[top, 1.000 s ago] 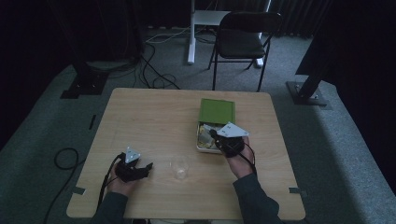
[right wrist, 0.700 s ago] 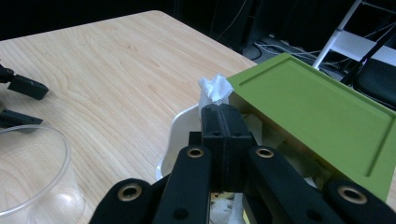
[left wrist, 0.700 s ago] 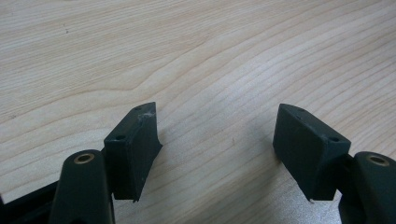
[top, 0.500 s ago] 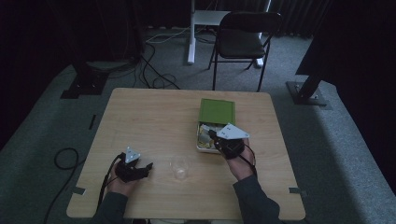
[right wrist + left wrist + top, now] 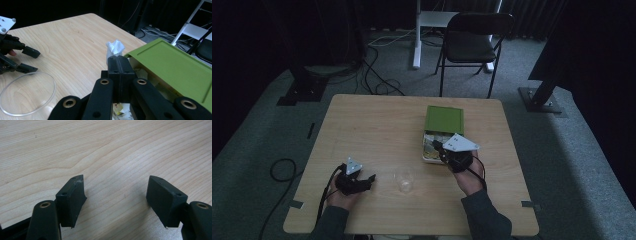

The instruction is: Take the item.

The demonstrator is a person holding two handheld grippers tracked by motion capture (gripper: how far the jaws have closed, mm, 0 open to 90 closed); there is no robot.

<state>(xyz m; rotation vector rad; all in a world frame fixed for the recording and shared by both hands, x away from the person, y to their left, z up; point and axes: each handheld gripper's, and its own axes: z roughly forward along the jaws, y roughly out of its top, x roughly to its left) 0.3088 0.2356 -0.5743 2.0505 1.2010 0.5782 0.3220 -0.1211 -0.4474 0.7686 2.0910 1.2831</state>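
Observation:
My right gripper [image 5: 117, 58] is shut on a small white crumpled piece of paper [image 5: 114, 47] that sticks out past its tips. It hangs over the near left corner of an open box [image 5: 428, 150], whose green lid [image 5: 172, 62] stands tilted behind it. In the high view the right gripper [image 5: 439, 148] is at the box's front. A clear glass [image 5: 404, 181] stands between my hands, its rim [image 5: 26, 92] low on the left in the right gripper view. My left gripper [image 5: 116, 192] rests open on the bare wood with nothing between its jaws, left of the glass [image 5: 369, 178].
The box [image 5: 150, 77] holds pale scraps and small packets. The wooden table [image 5: 377, 130] is bare across its left and far parts. A black chair [image 5: 472, 42] and a white stand [image 5: 417, 35] are beyond the far edge, with cables on the floor.

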